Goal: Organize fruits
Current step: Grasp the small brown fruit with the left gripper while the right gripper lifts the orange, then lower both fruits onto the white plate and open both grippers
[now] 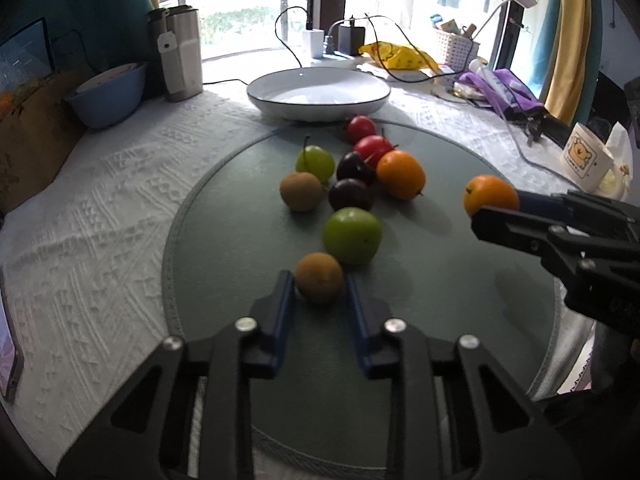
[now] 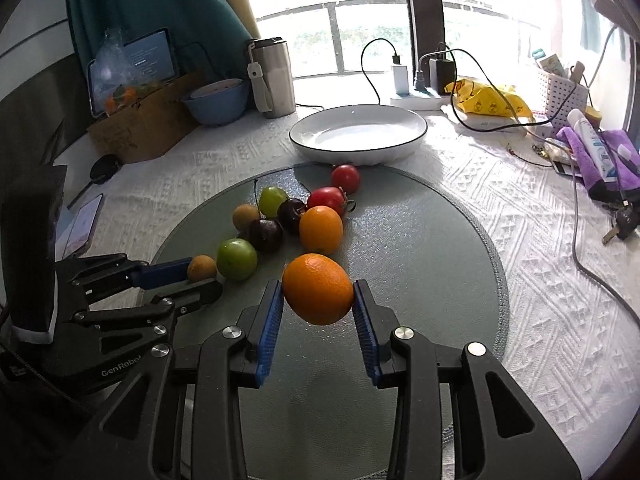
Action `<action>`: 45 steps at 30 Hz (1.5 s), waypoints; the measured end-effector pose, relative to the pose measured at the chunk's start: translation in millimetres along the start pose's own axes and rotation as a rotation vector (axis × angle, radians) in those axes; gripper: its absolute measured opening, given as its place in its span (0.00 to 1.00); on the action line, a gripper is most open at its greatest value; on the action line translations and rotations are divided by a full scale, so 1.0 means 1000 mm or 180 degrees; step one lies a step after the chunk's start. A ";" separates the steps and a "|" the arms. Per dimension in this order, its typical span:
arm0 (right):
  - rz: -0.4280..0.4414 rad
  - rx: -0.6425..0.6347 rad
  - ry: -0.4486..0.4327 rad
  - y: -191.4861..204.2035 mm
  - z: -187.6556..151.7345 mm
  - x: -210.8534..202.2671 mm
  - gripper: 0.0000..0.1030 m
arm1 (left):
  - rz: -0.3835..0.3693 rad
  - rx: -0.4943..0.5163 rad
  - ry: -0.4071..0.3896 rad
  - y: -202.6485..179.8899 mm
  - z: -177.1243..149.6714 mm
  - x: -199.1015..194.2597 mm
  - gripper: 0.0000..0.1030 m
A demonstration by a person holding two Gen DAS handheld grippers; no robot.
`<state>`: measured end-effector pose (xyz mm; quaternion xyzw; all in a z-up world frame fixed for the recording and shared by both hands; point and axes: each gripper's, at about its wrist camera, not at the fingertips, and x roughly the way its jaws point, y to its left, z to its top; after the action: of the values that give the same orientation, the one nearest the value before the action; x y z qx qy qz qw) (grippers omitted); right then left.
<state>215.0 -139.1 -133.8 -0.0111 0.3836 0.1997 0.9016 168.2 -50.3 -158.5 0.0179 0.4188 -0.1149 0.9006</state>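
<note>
On the round grey-green mat (image 1: pixel 440 264) lies a cluster of fruit: a second orange (image 1: pixel 400 174), two red fruits (image 1: pixel 372 146), two dark plums (image 1: pixel 350 194), two green fruits (image 1: pixel 352 235) and a kiwi (image 1: pixel 301 191). My left gripper (image 1: pixel 320 286) is shut on a brown kiwi (image 1: pixel 319 277) resting on the mat; from the right wrist view that same kiwi (image 2: pixel 202 267) sits in the left gripper (image 2: pixel 200 276). My right gripper (image 2: pixel 318 292) is shut on an orange (image 2: pixel 318 288) held a little above the mat; the left wrist view shows this orange (image 1: pixel 490 198) at the right.
A white plate (image 1: pixel 318 92) with a dark rim stands behind the mat. Around it are a blue bowl (image 1: pixel 108 94), a steel tumbler (image 1: pixel 182 54), chargers with cables (image 1: pixel 320 42), a yellow bag (image 1: pixel 400 56), a white basket (image 1: pixel 454 46), a mug (image 1: pixel 588 160) and a phone (image 2: pixel 82 224).
</note>
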 end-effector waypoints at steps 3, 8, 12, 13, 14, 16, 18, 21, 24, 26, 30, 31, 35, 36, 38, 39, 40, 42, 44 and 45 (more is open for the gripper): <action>-0.0032 -0.0017 -0.0021 0.001 0.002 -0.002 0.37 | -0.0053 -0.0033 0.0000 0.002 0.000 -0.001 0.24; -0.0060 -0.0048 -0.0047 0.001 0.004 -0.005 0.37 | -0.0082 -0.0078 -0.0050 0.005 0.002 -0.006 0.24; -0.0082 -0.0071 -0.0090 0.001 0.007 -0.008 0.37 | -0.0078 -0.0096 -0.0108 0.007 0.006 -0.013 0.24; -0.0088 -0.0073 -0.0100 0.000 0.009 -0.008 0.37 | -0.0073 -0.0098 -0.0124 0.007 0.008 -0.015 0.24; -0.0095 -0.0073 -0.0109 0.000 0.010 -0.008 0.37 | -0.0068 -0.0102 -0.0144 0.008 0.009 -0.017 0.24; -0.0107 -0.0082 -0.0130 -0.001 0.014 -0.009 0.37 | -0.0056 -0.0119 -0.0181 0.010 0.013 -0.021 0.24; -0.0119 -0.0096 -0.0161 -0.003 0.018 -0.009 0.37 | -0.0044 -0.0130 -0.0216 0.012 0.019 -0.024 0.24; -0.0141 -0.0117 -0.0218 -0.006 0.024 -0.010 0.37 | -0.0022 -0.0119 -0.0264 0.012 0.026 -0.026 0.24; -0.0162 -0.0128 -0.0261 -0.011 0.031 -0.010 0.37 | -0.0018 -0.0104 -0.0299 0.012 0.034 -0.026 0.24; -0.0177 -0.0139 -0.0289 -0.015 0.036 -0.010 0.37 | -0.0016 -0.0083 -0.0331 0.011 0.039 -0.027 0.24; -0.0204 -0.0177 -0.0335 -0.021 0.047 -0.007 0.37 | -0.0002 -0.0051 -0.0407 0.012 0.052 -0.025 0.24; -0.0209 -0.0188 -0.0355 -0.023 0.051 -0.005 0.37 | 0.0002 -0.0047 -0.0426 0.012 0.056 -0.024 0.24; -0.0192 -0.0196 -0.0449 -0.031 0.066 -0.001 0.37 | 0.0018 -0.0032 -0.0539 0.016 0.076 -0.020 0.24; -0.0188 -0.0196 -0.0471 -0.033 0.071 0.000 0.37 | 0.0019 -0.0027 -0.0565 0.017 0.082 -0.018 0.24; -0.0165 -0.0188 -0.0514 -0.037 0.081 0.003 0.37 | 0.0015 -0.0015 -0.0607 0.019 0.094 -0.015 0.24; -0.0154 -0.0181 -0.0532 -0.039 0.086 0.005 0.37 | 0.0014 -0.0002 -0.0628 0.019 0.099 -0.013 0.24; -0.0147 -0.0178 -0.0550 -0.041 0.092 0.008 0.37 | 0.0020 0.0017 -0.0658 0.019 0.106 -0.010 0.24; -0.0144 -0.0190 -0.0579 -0.044 0.101 0.012 0.37 | 0.0027 0.0044 -0.0699 0.019 0.116 -0.006 0.24; -0.0137 -0.0202 -0.0595 -0.048 0.112 0.017 0.37 | 0.0020 0.0051 -0.0697 0.021 0.127 0.000 0.24; -0.0131 -0.0203 -0.0602 -0.051 0.117 0.020 0.37 | 0.0011 0.0043 -0.0682 0.023 0.132 0.004 0.24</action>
<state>326.8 -158.5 -71.8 -0.0287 0.2899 0.1934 0.9369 275.2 -46.0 -77.5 0.0122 0.3193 -0.1175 0.9403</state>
